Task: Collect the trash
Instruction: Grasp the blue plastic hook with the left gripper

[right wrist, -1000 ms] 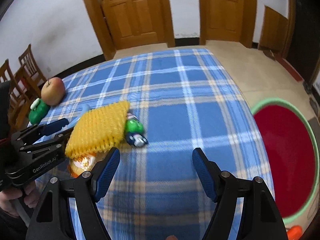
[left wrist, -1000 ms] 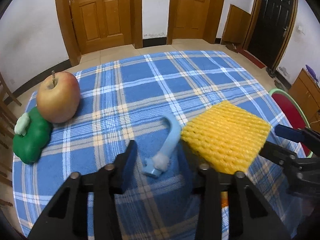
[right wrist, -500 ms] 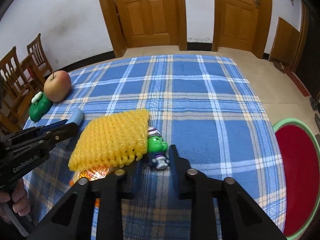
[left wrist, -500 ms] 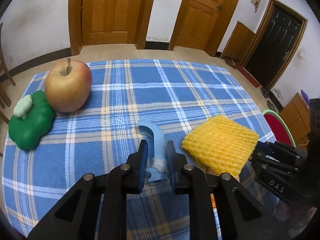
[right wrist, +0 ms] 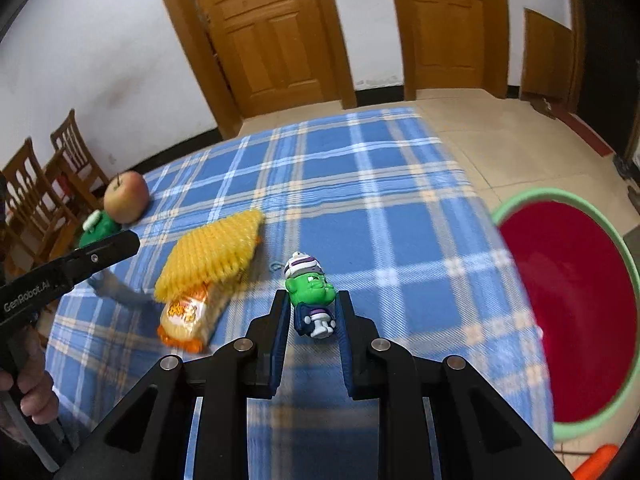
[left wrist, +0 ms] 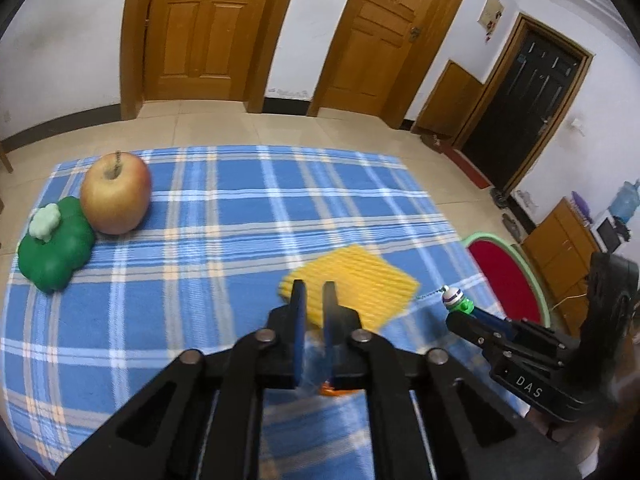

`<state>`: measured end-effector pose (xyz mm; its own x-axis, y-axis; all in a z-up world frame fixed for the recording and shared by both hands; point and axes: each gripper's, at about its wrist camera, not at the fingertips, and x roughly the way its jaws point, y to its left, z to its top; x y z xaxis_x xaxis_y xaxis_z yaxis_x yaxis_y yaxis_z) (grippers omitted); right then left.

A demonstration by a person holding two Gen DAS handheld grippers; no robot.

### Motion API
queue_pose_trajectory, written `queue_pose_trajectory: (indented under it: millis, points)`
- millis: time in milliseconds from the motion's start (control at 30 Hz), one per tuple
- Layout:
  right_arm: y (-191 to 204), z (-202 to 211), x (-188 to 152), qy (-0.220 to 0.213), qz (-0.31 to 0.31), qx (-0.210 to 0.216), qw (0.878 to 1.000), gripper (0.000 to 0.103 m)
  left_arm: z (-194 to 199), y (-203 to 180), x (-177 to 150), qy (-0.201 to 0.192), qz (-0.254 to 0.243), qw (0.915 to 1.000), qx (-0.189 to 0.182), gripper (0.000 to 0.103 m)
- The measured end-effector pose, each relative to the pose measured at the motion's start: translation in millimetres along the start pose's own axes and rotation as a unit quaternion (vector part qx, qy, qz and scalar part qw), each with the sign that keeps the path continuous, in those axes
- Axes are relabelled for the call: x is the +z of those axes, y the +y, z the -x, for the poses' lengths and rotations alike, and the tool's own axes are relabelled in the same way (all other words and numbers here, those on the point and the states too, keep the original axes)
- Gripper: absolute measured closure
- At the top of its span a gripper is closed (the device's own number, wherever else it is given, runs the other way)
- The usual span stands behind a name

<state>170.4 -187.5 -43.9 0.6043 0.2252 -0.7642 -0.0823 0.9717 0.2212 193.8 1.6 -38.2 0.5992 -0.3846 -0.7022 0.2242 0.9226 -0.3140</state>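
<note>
While left wrist view blurred, left gripper (left wrist: 314, 300) sat nearly clenched, contents unclear, above yellow foam net (left wrist: 352, 280). Right wrist view: right gripper (right wrist: 312, 320) clasped green figurine (right wrist: 312, 292), presumably bound for red basin (right wrist: 624, 256).

Right tool (right wrist: 311, 306) closed on green toy figure (right wrist: 311, 292) over blue checked table (right wrist: 360, 184). Yellow foam net (right wrist: 208, 252) atop snack packet (right wrist: 188, 316) nearby; red basin (right wrist: 572, 312) beside table.

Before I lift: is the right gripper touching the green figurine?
Touching. The right wrist view shows the green figurine wedged between the fingers of the right gripper, both pads pressed against its sides with no gap.
</note>
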Motion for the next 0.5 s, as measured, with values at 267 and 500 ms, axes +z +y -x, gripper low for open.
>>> queue_pose_trajectory:
  millis: [267, 500]
  points:
    - [-32, 41, -17, -0.027, -0.055, 0.007, 0.998, 0.08, 10, -19, -4, 0.004, -0.009, 0.9999, 0.001, 0.099]
    - [-50, 74, -26, -0.061, -0.082, 0.017, 0.995, 0.08, 9, -7, -19, 0.031, 0.021, 0.9983, 0.045, 0.099]
